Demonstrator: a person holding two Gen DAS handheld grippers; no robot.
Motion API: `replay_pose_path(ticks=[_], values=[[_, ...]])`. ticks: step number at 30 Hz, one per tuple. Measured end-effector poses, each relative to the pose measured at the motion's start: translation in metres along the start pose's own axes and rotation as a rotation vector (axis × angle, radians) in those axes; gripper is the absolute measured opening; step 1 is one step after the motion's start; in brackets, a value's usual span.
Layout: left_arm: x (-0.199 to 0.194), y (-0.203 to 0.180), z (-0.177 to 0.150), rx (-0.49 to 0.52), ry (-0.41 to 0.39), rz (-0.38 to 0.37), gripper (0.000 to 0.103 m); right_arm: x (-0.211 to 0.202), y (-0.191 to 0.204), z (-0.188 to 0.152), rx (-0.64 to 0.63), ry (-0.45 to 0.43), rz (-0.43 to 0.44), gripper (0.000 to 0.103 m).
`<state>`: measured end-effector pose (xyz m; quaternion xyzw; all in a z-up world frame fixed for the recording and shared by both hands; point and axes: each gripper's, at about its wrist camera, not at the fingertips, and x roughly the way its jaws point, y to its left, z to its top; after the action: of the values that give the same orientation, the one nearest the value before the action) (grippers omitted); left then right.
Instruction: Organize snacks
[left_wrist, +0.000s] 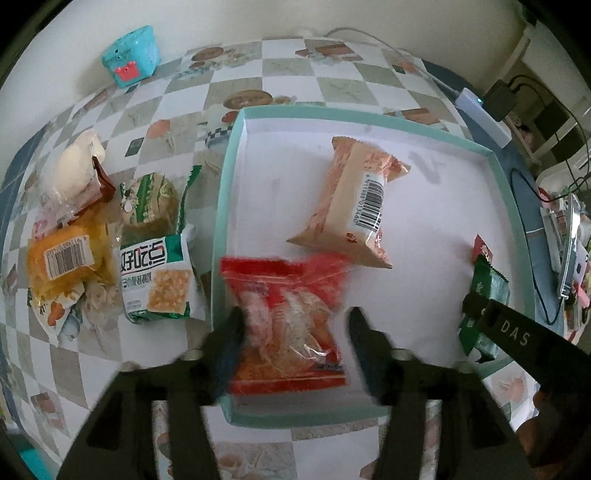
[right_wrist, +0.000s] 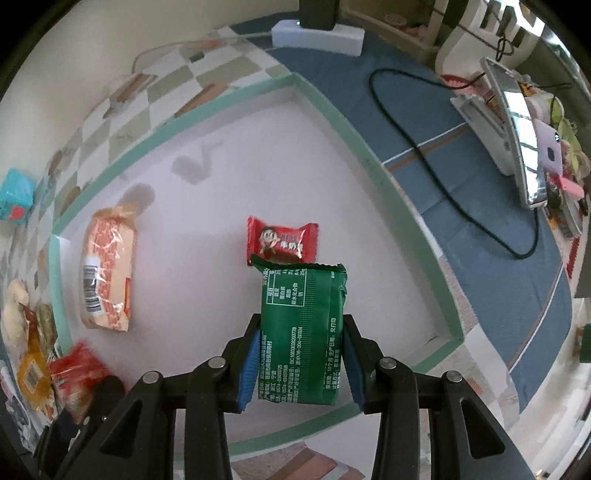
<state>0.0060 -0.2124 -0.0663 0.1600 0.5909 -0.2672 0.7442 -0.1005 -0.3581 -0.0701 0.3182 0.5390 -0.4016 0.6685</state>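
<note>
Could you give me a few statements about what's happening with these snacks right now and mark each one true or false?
1. The right gripper holds a green packet between its fingers. True.
2. The tray holds no snacks yet. False: an orange packet, a red bag and a small red candy lie in it.
3. The left gripper is open around the red bag. True.
4. All the snacks are already in the tray. False: several packets, such as the yellow packet, lie on the checkered tablecloth beside it.
5. The blue box sits inside the tray. False: it stands on the tablecloth, away from the tray.
</note>
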Motion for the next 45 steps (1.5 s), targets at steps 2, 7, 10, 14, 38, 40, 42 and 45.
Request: replay_pose_path(ticks=[2,7,10,14,38,40,42,45], values=[[-0.002,0.0,0.0,0.003,-0.008,0.0,0.072,-0.002,0.001,0.001,-0.008,-0.012,-0.004,0.044],[-0.015,0.007,0.004,-0.015,-0.029,-0.025,0.076,-0.016,0.003,0.002,-0.019,-0.06,0.003,0.044],[-0.027,0.02,0.006,-0.057,-0.049,-0.012,0.079,-0.024,0.007,0.001,-0.035,-0.084,0.017,0.044],[-0.033,0.046,0.009,-0.154,-0.051,0.028,0.082,-0.028,0.018,-0.001,-0.081,-0.093,0.023,0.049],[-0.056,0.233,-0.032,-0.699,-0.077,0.239,0.097,-0.043,0.097,-0.039,-0.39,-0.195,0.072,0.103],[-0.056,0.24,-0.035,-0.715,-0.08,0.24,0.097,-0.044,0.105,-0.043,-0.41,-0.203,0.076,0.103],[-0.057,0.246,-0.039,-0.73,-0.083,0.237,0.097,-0.046,0.113,-0.046,-0.425,-0.213,0.079,0.103],[-0.058,0.253,-0.043,-0.742,-0.082,0.236,0.097,-0.05,0.125,-0.051,-0.441,-0.232,0.086,0.103]])
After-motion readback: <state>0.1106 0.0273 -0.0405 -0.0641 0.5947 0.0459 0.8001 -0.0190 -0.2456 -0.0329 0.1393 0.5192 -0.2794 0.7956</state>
